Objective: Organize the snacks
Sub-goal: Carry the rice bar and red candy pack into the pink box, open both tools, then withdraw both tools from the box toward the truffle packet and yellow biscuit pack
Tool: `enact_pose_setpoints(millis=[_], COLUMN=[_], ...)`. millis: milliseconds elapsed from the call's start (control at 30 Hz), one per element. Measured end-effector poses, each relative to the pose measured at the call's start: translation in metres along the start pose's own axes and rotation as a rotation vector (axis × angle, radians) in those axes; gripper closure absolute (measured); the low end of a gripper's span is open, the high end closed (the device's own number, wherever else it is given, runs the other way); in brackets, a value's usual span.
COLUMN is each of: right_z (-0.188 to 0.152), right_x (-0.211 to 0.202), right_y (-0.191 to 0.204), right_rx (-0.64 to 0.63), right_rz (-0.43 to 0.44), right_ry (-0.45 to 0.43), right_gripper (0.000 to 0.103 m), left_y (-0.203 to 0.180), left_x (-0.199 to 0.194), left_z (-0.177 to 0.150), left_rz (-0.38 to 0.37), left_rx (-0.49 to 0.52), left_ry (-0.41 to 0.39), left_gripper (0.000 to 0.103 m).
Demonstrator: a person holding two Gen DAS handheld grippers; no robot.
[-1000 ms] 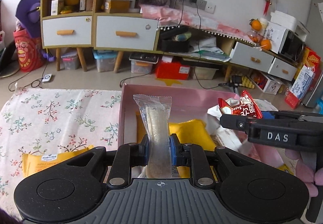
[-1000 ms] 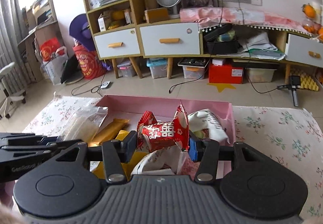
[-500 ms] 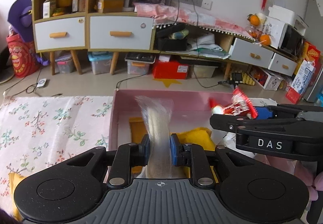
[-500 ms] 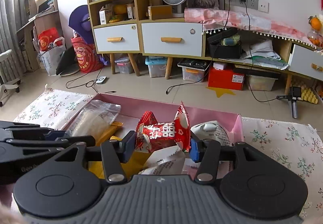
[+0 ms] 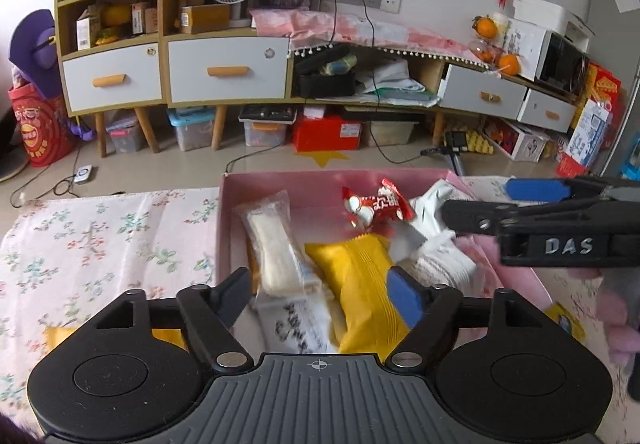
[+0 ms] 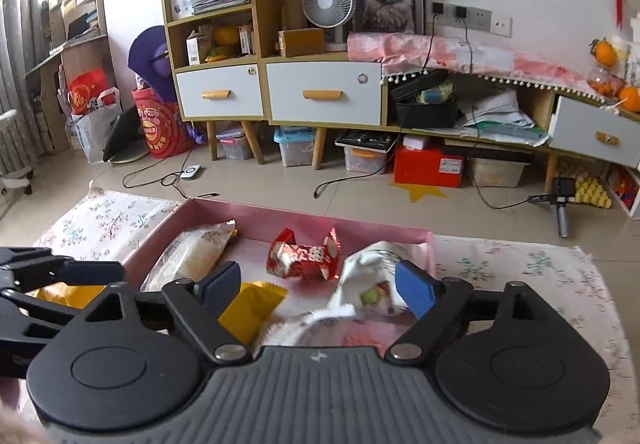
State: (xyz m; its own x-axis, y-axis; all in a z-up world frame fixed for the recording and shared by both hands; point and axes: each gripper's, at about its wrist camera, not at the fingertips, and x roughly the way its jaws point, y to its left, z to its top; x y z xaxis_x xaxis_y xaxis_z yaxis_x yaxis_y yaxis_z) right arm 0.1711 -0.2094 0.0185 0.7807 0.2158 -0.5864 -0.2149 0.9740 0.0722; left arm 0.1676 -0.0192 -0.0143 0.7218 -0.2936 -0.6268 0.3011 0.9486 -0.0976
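Observation:
A pink box (image 5: 280, 179) sits on a floral cloth (image 5: 100, 244) and holds several snack packets. My left gripper (image 5: 320, 292) hangs over the box's near left part with its jaws opening and no pad pressing on anything. A clear packet of pale biscuit (image 5: 276, 244) lies in the box just beyond it, beside a yellow packet (image 5: 360, 284). My right gripper (image 6: 318, 284) is also opening over the box (image 6: 304, 217). The red packet (image 6: 304, 254) lies loose beyond its fingers, next to a white packet (image 6: 368, 284).
Another yellow packet (image 5: 56, 336) lies on the cloth left of the box, and one more (image 5: 564, 320) to its right. The right gripper (image 5: 480, 199) reaches in from the right edge. Beyond the cloth are bare floor tiles, cables and low cabinets (image 6: 324, 91).
Both grippers have opened. The clear packet left the left gripper's pads and the red packet left the right gripper's pads. Both now lie in the pink box.

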Motion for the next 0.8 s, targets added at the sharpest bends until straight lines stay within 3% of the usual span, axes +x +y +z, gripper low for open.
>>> enact_pose_setpoints(millis=[267, 800], right_z=[-0.004, -0.040], right_x=[-0.028, -0.062], right_y=[-0.001, 0.004], right_rx=[0.000, -0.005], right_rz=[-0.001, -0.054], right_ry=[0.000, 0.073], right_gripper=[0.006, 0.000], left_y=[-0.001, -0.014], left_x=[-0.033, -0.066], left_z=[-0.013, -0.062], left_rz=[0.053, 0.113], left_rx=[-0.004, -0.019], left_ry=[0.009, 0.084], left_gripper=[0.009, 0.005])
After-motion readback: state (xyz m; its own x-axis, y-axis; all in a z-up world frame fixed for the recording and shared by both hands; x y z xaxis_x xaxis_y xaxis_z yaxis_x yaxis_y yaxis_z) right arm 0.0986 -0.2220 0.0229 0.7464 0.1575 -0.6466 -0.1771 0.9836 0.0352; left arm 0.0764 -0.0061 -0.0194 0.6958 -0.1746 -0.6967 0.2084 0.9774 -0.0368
